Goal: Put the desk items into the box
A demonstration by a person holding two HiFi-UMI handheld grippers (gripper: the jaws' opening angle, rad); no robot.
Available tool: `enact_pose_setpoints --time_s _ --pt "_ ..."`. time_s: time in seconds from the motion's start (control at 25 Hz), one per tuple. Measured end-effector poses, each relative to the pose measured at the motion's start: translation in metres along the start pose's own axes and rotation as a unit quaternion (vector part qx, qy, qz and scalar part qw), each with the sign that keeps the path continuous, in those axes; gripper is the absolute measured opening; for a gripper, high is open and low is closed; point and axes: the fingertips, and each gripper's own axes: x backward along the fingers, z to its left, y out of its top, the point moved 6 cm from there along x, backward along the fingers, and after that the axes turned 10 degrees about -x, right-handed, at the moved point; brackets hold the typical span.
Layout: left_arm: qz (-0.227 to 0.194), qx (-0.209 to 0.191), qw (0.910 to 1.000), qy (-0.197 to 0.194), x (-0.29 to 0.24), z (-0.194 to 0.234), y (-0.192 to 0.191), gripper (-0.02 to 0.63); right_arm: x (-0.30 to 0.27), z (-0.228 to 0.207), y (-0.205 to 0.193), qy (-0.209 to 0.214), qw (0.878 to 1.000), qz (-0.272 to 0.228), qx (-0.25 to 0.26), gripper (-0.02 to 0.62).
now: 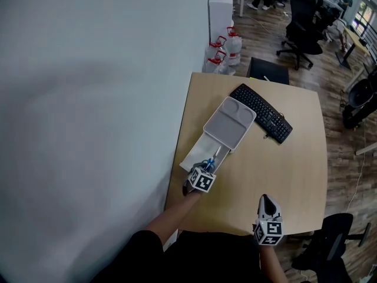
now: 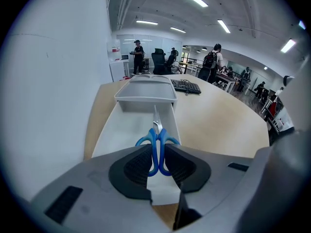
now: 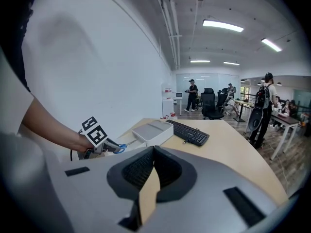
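Jaws of left gripper (image 2: 156,152) clamp scissors (image 2: 157,132) by the handles — blades aimed at the box (image 2: 146,100); right gripper (image 3: 154,153) waits, closed, empty.

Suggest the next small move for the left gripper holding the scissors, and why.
Probably lift the left gripper and carry it forward over the gray box rim. It is shut on the blue scissors by the handles; the blades point at the box's near wall, above the white sheet, not yet inside.

Plain white wall (image 1: 88,99), black office chairs (image 1: 303,28) on wood floor (image 1: 339,158) — clear red-handled jugs (image 1: 227,46) beside white cabinet (image 1: 221,10)
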Motion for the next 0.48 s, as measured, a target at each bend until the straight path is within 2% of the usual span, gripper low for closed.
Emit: enact_pose_setpoints --time_s 0.48 --pt "0.044 -0.019 0.9988 -0.011 -0.038 0.008 -0.003 0.086 -0.008 -0.018 -0.009 -0.019 1.0 0.018 -0.013 0.06"
